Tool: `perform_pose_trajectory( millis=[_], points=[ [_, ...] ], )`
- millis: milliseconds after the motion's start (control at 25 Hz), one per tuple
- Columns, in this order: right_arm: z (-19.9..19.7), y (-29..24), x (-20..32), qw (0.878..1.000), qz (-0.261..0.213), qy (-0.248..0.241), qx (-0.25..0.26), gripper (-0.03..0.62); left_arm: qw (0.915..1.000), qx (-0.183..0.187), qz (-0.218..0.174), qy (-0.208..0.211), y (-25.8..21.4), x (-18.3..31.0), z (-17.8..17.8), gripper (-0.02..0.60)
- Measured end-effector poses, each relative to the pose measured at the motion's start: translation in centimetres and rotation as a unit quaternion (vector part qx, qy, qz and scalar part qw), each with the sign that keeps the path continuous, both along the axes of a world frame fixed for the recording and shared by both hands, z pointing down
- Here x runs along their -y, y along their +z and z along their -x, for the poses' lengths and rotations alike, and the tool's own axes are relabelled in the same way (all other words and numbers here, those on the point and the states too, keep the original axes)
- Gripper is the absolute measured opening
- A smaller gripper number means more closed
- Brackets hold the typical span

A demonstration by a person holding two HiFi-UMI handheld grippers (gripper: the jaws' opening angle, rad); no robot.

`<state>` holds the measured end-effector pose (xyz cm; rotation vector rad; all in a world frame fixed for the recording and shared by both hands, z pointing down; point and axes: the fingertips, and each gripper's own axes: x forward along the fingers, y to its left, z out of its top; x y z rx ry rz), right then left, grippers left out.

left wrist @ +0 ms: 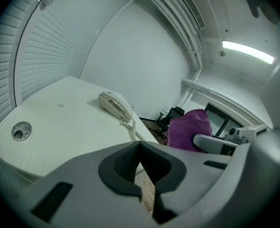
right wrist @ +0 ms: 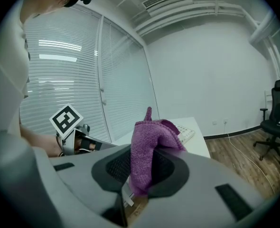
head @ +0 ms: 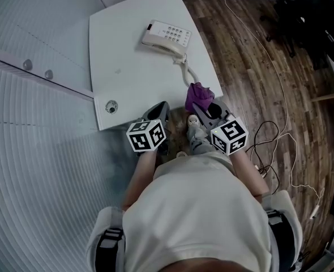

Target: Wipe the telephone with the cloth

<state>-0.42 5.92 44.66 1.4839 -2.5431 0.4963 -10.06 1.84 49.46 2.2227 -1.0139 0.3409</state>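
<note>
In the head view, the phone (head: 166, 37) is seen on the far part of the white table (head: 127, 78), with its handset on the cradle and its cord (head: 188, 71) running toward the near edge. Both grippers are held near the body, well apart from the phone. The purple cloth (head: 198, 97) stands up from the right gripper (head: 204, 110), and the left gripper (head: 158, 113) is beside it. In the left gripper view, the jaws of that gripper are seen fully together, with nothing between them; the phone (left wrist: 114, 106) is far ahead on the table. In the right gripper view, the jaws are closed on the cloth (right wrist: 149, 146), which is pinched as a bunch, with most of it standing loose above the pads. Some risks can be judged from this. The phone is not held by anything, so it could be pushed along the table or its handset knocked off when wiped. The cord could also be caught.
</note>
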Motion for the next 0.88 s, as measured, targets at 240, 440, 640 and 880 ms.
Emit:
perform_pose_trajectory(
  millis=[240, 440, 640, 880],
  points=[
    [0.7, 0.0, -3.0, 1.0, -0.001, -0.008, -0.005, 0.083, 1.0, -0.002, -0.004, -0.004, -0.1, -2.9, 0.6, 0.02],
    [1.1, 0.2, -4.3, 1.0, -0.005, -0.009, -0.007, 0.083, 1.0, -0.005, -0.005, -0.004, 0.1, -4.8, 1.0, 0.02],
    [1.6, 0.2, -4.6, 1.0, -0.006, -0.011, -0.008, 0.083, 1.0, -0.004, -0.005, -0.002, 0.2, -5.1, 1.3, 0.02],
    [1.8, -0.1, -4.9, 1.0, -0.01, -0.008, -0.011, 0.083, 1.0, -0.004, -0.008, -0.003, -0.2, -5.4, 1.4, 0.02]
  ],
)
